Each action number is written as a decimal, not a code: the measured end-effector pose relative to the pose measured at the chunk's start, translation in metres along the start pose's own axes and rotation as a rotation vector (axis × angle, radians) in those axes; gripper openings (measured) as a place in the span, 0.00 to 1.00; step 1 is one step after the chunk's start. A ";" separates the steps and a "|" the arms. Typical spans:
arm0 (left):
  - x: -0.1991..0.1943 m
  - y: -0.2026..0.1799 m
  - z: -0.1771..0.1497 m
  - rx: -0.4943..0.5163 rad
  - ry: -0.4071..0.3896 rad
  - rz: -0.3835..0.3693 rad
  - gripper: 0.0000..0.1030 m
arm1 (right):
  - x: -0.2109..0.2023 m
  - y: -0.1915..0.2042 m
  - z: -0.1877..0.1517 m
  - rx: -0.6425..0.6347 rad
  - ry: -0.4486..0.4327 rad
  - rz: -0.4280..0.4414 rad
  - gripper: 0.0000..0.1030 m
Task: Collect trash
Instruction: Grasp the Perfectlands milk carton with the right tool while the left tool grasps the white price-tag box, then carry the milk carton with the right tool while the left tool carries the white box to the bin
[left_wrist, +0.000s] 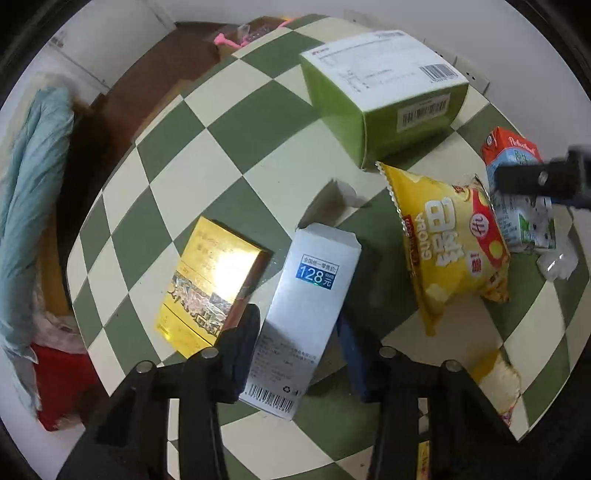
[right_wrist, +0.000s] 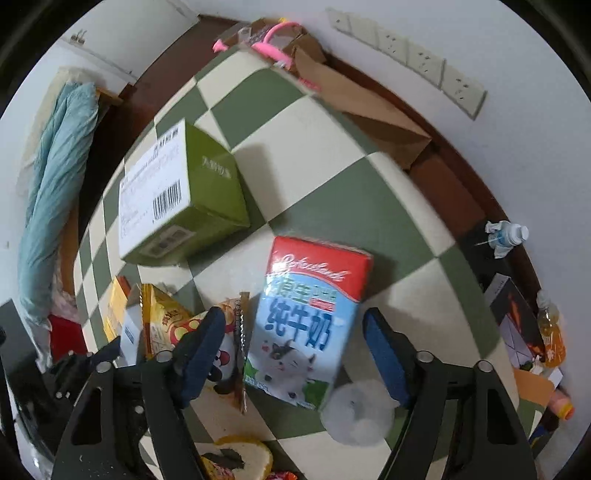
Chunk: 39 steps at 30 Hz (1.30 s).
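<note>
In the left wrist view, the left hand-held gripper (left_wrist: 301, 343) stands wide over the green-and-cream checked table (left_wrist: 236, 122), its 2 pads flanking a white carton (left_wrist: 308, 314) that lies flat between them, apparently not yet pinched. The step in hand looks like lining up a grasp on this piece of trash; the next move calls for closing squarely on the carton's long sides and lifting it clear of the gold box (left_wrist: 214, 280) just beside it. A blue label on the carton reads "128" with "RMB", and a barcode sits at its near end. The yellow snack bag (left_wrist: 450, 243) shows "GUOBA", and a green box (left_wrist: 384, 96) carries barcodes. In the right wrist view, the right hand-held gripper (right_wrist: 295, 354) is likewise wide, straddling a milk carton (right_wrist: 306, 317) lying on the table, red on top with a cow picture and the blue characters "纯牛奶"; its script brand name is too blurred to read. A crumpled white wad (right_wrist: 356, 413) touches its near corner.
</note>
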<state>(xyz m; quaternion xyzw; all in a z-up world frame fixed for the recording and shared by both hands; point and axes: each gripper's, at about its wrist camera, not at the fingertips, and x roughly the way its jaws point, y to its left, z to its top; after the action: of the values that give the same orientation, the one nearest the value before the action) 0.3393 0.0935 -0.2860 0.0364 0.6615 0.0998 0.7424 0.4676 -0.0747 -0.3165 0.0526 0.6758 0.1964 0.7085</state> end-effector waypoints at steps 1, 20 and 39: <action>-0.001 0.001 -0.001 -0.017 0.000 -0.007 0.38 | 0.001 0.002 -0.001 -0.013 0.001 -0.008 0.71; 0.014 0.008 -0.032 -0.406 0.007 -0.107 0.35 | -0.001 0.015 -0.004 -0.138 -0.011 -0.166 0.62; -0.101 0.008 -0.105 -0.514 -0.264 -0.020 0.32 | -0.079 0.061 -0.055 -0.333 -0.229 -0.092 0.56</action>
<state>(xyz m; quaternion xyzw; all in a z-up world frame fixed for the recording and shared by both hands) 0.2239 0.0731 -0.1990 -0.1469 0.5124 0.2510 0.8080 0.3999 -0.0568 -0.2257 -0.0742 0.5507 0.2659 0.7877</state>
